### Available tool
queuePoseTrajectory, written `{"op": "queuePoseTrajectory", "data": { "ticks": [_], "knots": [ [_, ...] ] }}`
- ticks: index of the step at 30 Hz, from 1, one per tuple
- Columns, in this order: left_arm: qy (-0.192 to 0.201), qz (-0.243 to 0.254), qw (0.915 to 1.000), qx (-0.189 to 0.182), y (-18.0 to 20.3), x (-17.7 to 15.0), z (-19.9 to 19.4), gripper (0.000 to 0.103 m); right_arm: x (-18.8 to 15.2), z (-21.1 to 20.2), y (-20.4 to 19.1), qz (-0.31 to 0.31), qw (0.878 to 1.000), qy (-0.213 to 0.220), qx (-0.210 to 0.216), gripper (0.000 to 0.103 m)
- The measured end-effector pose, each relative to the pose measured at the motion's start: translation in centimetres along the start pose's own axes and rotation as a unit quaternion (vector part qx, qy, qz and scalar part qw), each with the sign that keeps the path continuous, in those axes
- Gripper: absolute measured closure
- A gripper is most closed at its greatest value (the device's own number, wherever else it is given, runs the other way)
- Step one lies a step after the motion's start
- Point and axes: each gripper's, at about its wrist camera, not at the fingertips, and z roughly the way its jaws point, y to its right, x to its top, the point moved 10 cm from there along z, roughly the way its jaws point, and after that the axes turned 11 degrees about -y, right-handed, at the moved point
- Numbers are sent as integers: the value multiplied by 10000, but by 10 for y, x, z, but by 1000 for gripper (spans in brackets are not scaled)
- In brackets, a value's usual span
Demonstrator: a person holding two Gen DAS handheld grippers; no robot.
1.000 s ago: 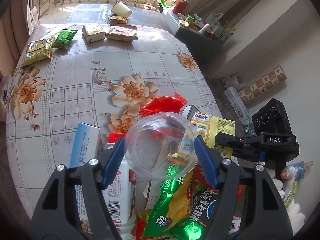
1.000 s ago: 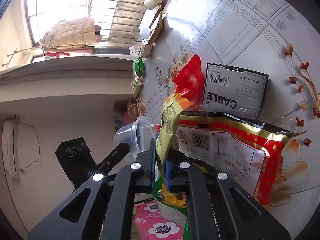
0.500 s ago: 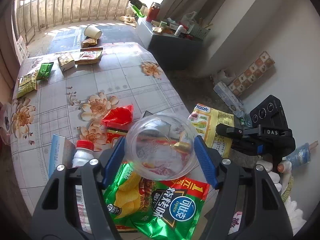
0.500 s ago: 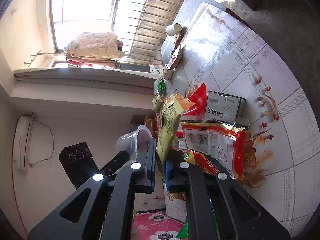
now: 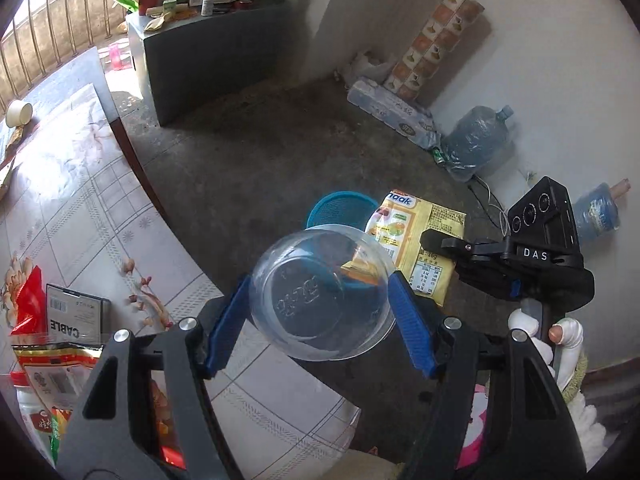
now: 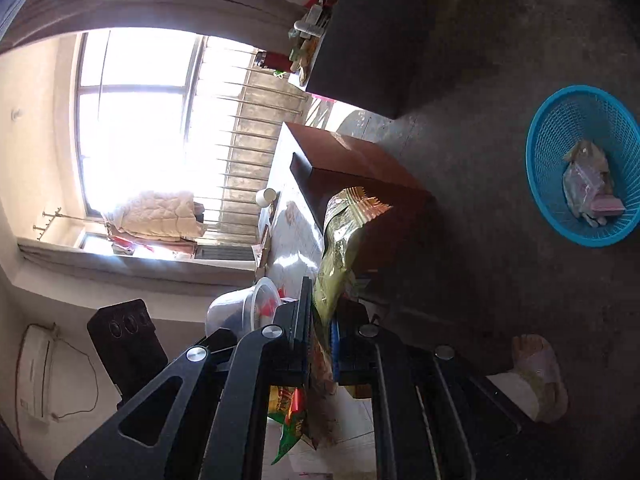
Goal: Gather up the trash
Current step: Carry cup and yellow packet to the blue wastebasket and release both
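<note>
My left gripper is shut on a clear plastic bowl, held past the table's edge above the floor. Behind the bowl stands a blue mesh trash basket. My right gripper is shut on a yellow snack packet; the packet also shows in the left wrist view, beside the bowl. In the right wrist view the basket stands on the floor at the right with some wrappers inside. The bowl shows left of my right gripper.
The floral-cloth table at left carries a black CABLE box, a red wrapper and snack bags. A paper cup lies at its far end. A dark cabinet and water bottles stand by the wall.
Both grippers have swung right, off the table and out over the floor, still holding the bowl and the packet. The blue basket has come into view.
</note>
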Motion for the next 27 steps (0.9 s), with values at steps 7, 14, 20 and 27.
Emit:
{"op": "queuePoseTrajectory", "data": {
  "ticks": [7,14,20,27],
  "knots": [
    [-943,138,9954,-44,60,48,136,37,43,-25,129,1100,9926,445,-259,95],
    [-1470,-63,9891,-9,82,76,244,37,84,-25,237,1858,9792,674,-458,92],
    [-1566,-418,9867,-72,80,85,292,21,100,-19,311,2290,9641,813,-1069,63],
    [-1381,-624,9883,-172,70,93,278,20,93,-46,322,2298,9576,1153,-1302,62]
  ]
}}
